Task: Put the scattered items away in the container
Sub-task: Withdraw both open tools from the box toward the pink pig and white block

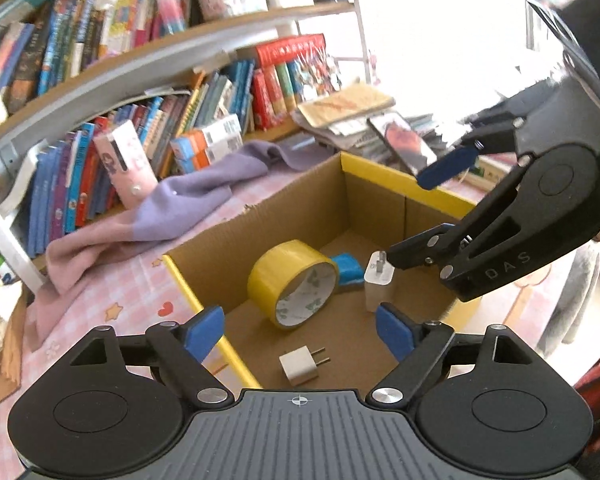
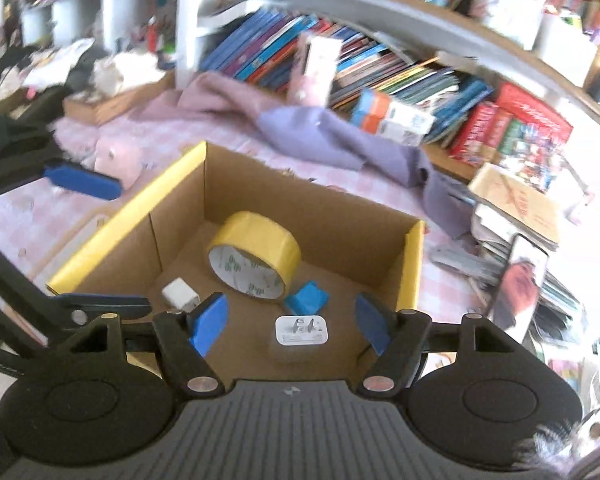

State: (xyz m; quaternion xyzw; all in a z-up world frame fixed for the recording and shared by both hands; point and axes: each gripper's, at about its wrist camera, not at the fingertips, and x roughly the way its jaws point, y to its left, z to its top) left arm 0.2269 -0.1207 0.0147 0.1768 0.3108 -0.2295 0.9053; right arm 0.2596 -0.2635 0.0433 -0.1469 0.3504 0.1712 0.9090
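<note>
- Bookshelves [image 1: 148,92] packed with books rise along the back edge of a table [image 1: 132,280] under a pink checked cloth, with a lilac-and-pink towel [image 1: 172,208] lying rumpled beside the open cardboard box [image 1: 260,216].
- Inside the box, a roll of yellow tape [image 1: 296,284] leans near the middle of the floor, and a small blue block [image 1: 346,266] touches it on the far side.
- A white charger [image 1: 378,280] stands upright on the box floor, prongs up, just beside the blue block.
- A second white plug [image 1: 300,364] lies flat near the front wall, prongs pointing sideways.
- I would judge both plugs light, hard and a little slick; the flat sides of the body offer the surest hold, not the prongs. The tape roll looks stiff and is best pinched across its band through the hole.
- The left gripper [image 1: 300,326] tilts down over the near edge of the box, its blue pads [image 1: 204,334] spread wide with nothing between them.
- The right gripper [image 2: 290,322] hangs over the box from the opposite side, also tilted down, jaws apart and empty; the upright charger sits below the gap, untouched.
- No loose item shows on the cloth near the box, so the tidying looks close to done.
</note>
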